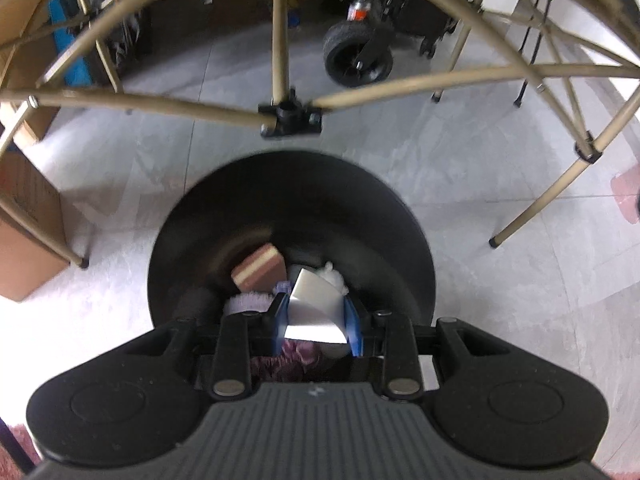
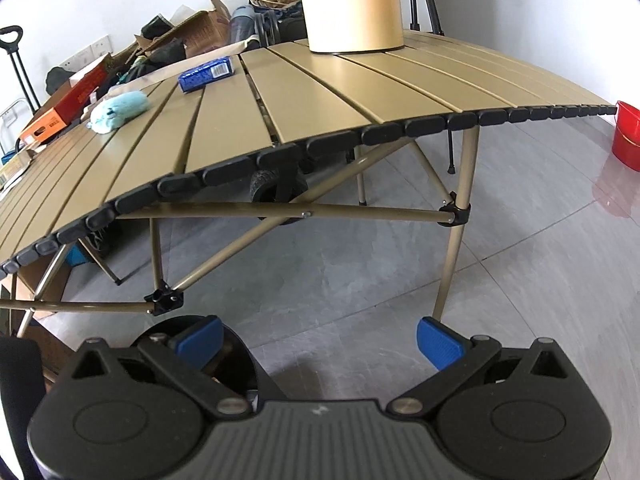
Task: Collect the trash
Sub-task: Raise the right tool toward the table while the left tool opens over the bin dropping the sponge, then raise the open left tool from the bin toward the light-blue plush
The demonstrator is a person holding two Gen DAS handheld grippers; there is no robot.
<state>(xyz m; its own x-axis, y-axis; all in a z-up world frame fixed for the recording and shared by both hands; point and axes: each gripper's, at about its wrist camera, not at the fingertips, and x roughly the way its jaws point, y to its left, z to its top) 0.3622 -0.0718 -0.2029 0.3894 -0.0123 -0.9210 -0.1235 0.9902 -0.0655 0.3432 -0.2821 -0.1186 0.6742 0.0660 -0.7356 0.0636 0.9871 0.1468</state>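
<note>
Over the black bin (image 1: 288, 208) on the grey tiled floor (image 1: 480, 152), the left tool (image 1: 316, 320) points steeply down with its blue pads (image 1: 352, 320) closed on a bent silver-white card or wrapper (image 1: 312, 308). That piece sits between the pads, directly above the bin's mouth. Inside the bin lie a brown-and-cream striped block (image 1: 260, 272), a tuft of white fluff (image 1: 334, 276) and something purple with bristles (image 1: 252, 302); what the purple item is cannot be told. Behind the bin stand the tan crossed legs (image 1: 280, 40) of the folding bench, and a black wheel (image 1: 356, 56) rests on the floor further back.

From the right wrist view, the right tool (image 2: 320, 340) hangs just off the near edge of the bench (image 2: 320, 92), its blue pads (image 2: 438, 340) spread wide with nothing between them. Part of the black bin's rim (image 2: 240, 356) shows behind its left finger, beside the bench's near edge. On the slatted top, a blue packet (image 2: 206, 72) lies toward the far edge, a pale turquoise cloth bundle (image 2: 118, 110) lies near the left side, and a tall tan cylinder (image 2: 352, 4) stands at the far edge. A red-and-orange box (image 2: 64, 108) rests at the far left corner. A red bucket (image 2: 628, 136) stands on the floor well apart at the right.
</note>
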